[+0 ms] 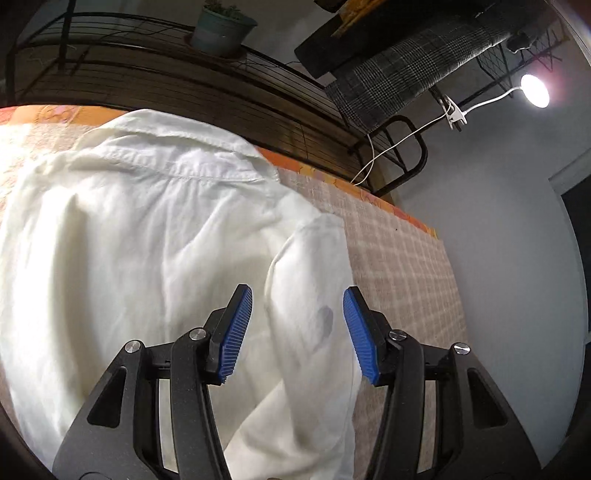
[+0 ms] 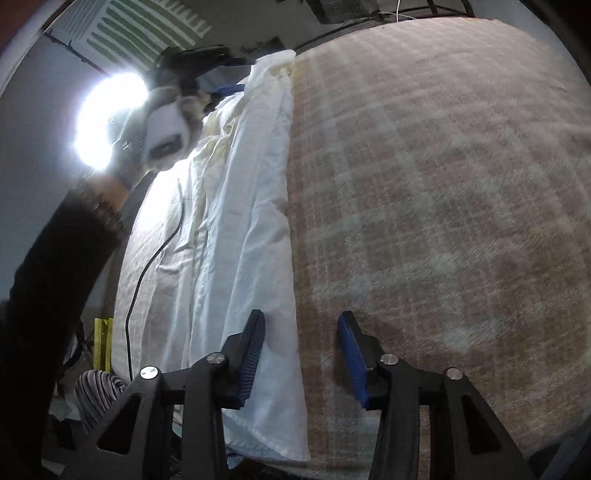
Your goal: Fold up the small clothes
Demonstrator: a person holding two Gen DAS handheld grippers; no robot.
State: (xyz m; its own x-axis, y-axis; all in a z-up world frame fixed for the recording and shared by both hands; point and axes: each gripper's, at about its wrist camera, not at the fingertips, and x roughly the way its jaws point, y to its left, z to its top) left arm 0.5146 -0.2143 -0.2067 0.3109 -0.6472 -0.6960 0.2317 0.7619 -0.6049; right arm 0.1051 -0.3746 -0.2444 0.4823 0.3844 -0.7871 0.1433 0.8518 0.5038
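A white collared shirt [image 1: 147,229] lies spread on a checked beige blanket [image 1: 399,236]. Its collar is at the far side and a sleeve [image 1: 314,295] is folded over its right side. My left gripper [image 1: 297,317] is open and empty, hovering just above that sleeve. In the right wrist view the shirt [image 2: 236,221] is a long white strip left of centre on the blanket [image 2: 443,221]. My right gripper [image 2: 301,343] is open and empty, straddling the shirt's right edge near its hem. The other gloved hand [image 2: 162,125] with its gripper is at the shirt's far end.
A dark metal bed frame [image 1: 184,85] with a potted plant [image 1: 221,29] runs behind the blanket. A clip lamp [image 1: 533,90] shines at the right. A black cable [image 2: 147,266] lies across the shirt's left side. The blanket's edge drops off at the right [image 1: 454,295].
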